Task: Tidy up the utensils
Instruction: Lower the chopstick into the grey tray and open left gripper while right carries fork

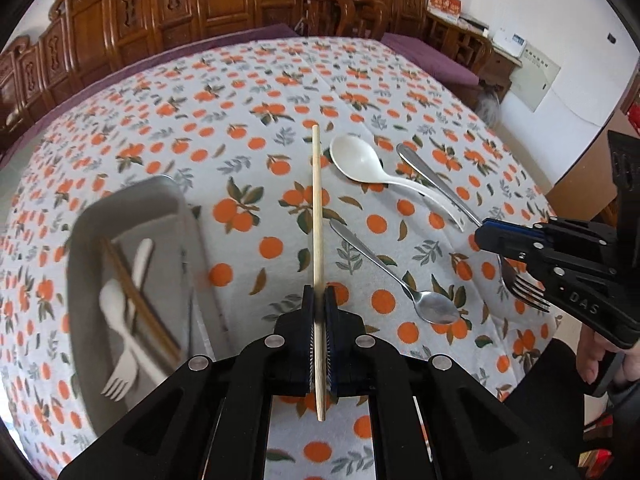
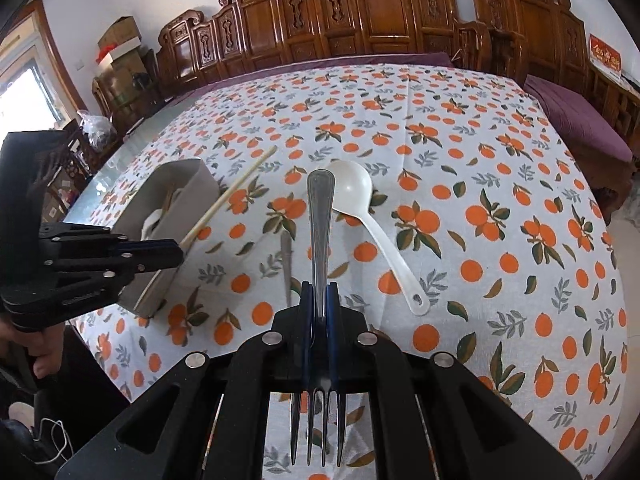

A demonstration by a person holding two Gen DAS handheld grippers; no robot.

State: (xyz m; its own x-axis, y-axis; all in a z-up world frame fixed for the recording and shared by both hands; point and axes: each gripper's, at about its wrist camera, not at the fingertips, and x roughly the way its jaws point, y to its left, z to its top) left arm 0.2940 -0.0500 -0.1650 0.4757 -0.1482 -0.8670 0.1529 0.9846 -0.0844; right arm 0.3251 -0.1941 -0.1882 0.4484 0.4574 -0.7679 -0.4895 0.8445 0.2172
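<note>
- My left gripper (image 1: 319, 312) has its jaws pinched on a single wooden chopstick (image 1: 317, 216), gripped near its lower end so most of the stick runs forward above the table.
- My right gripper (image 2: 319, 304) has its jaws pressed onto a metal fork (image 2: 320, 216), handle pointing forward and tines (image 2: 316, 428) sticking back toward the camera.
- The grey tray (image 1: 120, 216) sits to the left of my left gripper. I see a white plastic fork (image 1: 120, 344), a second white utensil crossing it and brown chopsticks (image 1: 136, 300) inside; blur stops me counting those sticks.
- Loose on the table I count one white spoon (image 2: 372, 224) and one metal spoon (image 1: 400, 280), lying near each other, the metal one's bowl toward me.
- Metal forks in view: one, the one I hold. Loose chopsticks: one, also held.
- The tablecloth (image 2: 500, 240) is white with an orange fruit and leaf print, over a purple cover showing at the far edge.
- Carved wooden chairs (image 2: 380, 12) line the far side of the table against a white wall, with cardboard boxes (image 2: 120, 40) stacked in the left corner.
- A hand (image 2: 44, 356) holds the left gripper's handle at the lower left of the right wrist view.
</note>
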